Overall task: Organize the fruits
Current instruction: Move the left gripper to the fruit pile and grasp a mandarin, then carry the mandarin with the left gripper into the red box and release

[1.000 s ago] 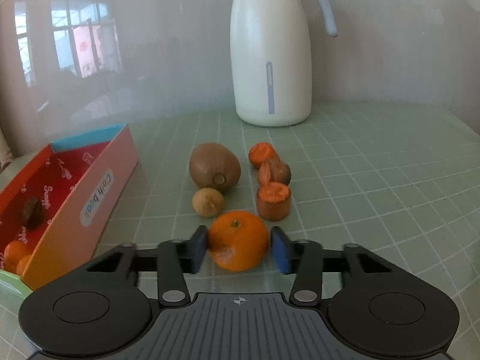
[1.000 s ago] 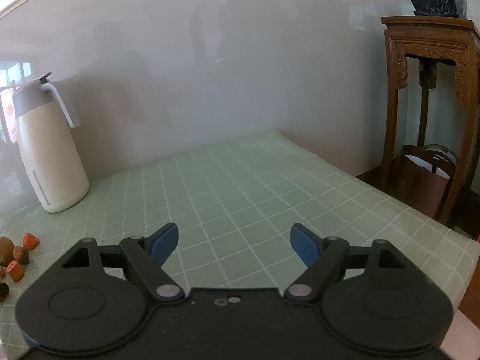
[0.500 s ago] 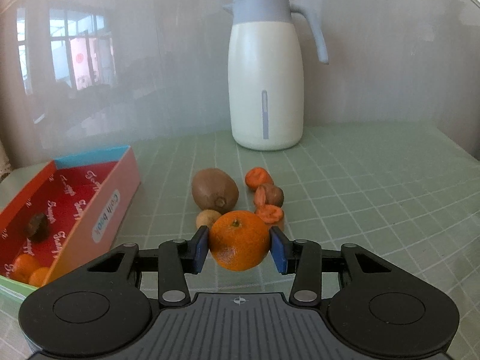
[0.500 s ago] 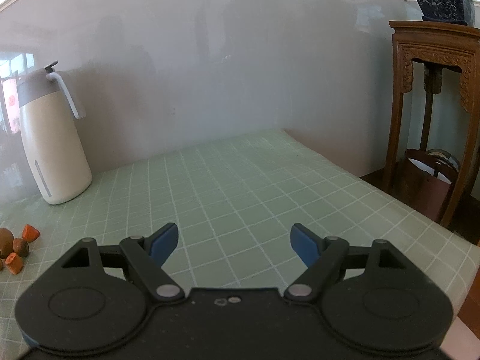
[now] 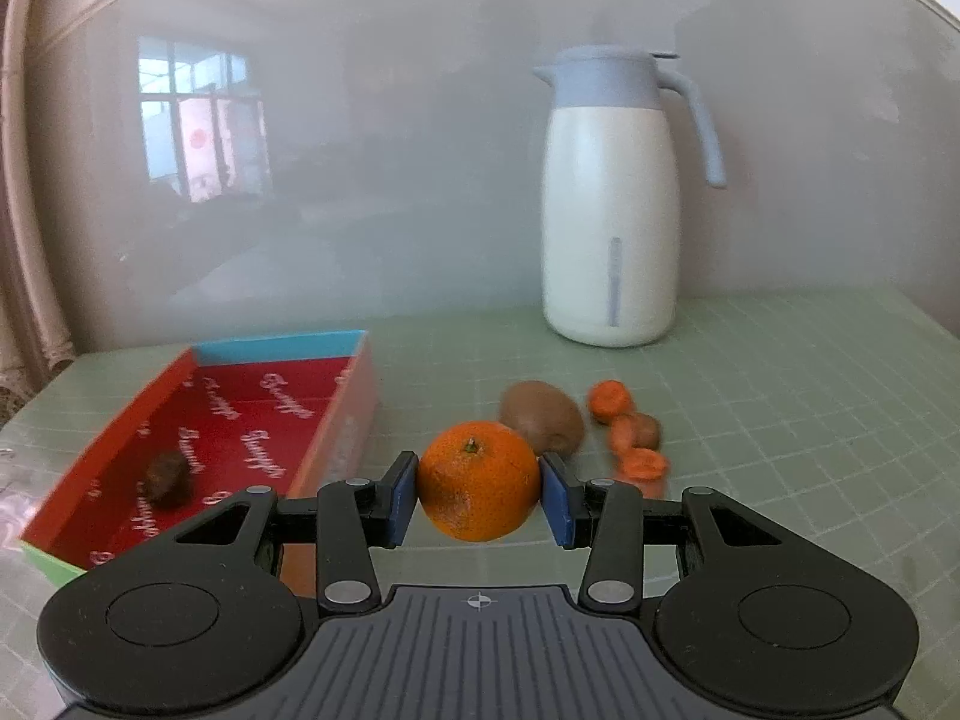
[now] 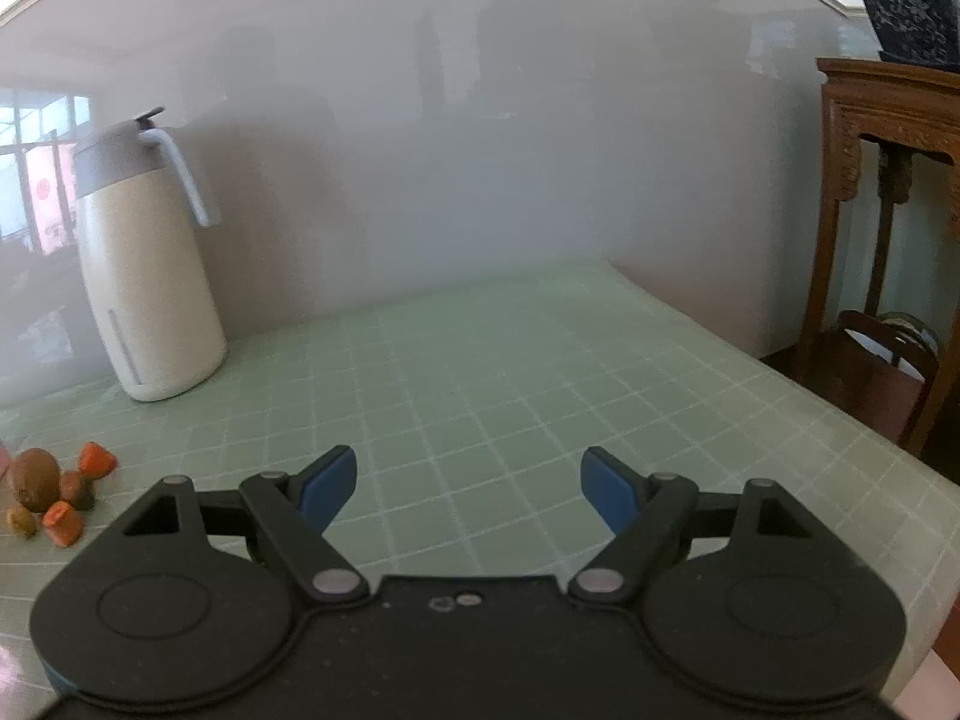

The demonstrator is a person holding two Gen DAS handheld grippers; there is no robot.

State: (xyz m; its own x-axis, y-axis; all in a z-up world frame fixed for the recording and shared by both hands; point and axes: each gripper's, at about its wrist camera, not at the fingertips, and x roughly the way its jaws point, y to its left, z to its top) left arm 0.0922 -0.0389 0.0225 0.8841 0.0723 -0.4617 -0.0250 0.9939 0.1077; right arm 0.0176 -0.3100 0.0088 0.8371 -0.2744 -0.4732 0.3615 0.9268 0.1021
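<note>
Moved since a second ago: orange [image 5: 478, 480], lifted off the worktop [image 5: 780, 420] by the left gripper [image 5: 478, 501] and carried toward the box; the view now takes in more of the box interior.

Left to right, left wrist view:
- Box [image 5: 120, 426], open, red lining with white lettering, blue far wall. One dark brown fruit [image 5: 168, 477] lies inside near the left wall.
- Left gripper: blue pads pinching the orange on both sides, stem up, just right of the box's near corner.
- Kiwi [image 5: 543, 417] on the worktop behind the orange.
- Small orange and brown fruit pieces [image 5: 630, 432], clustered beside the kiwi.
- Jug [image 5: 612, 240], white with grey-blue lid and handle, upright by the wall.

Right wrist view:
- Right gripper [image 6: 468, 486]: spread wide, nothing between its fingers, over bare green checked worktop.
</note>
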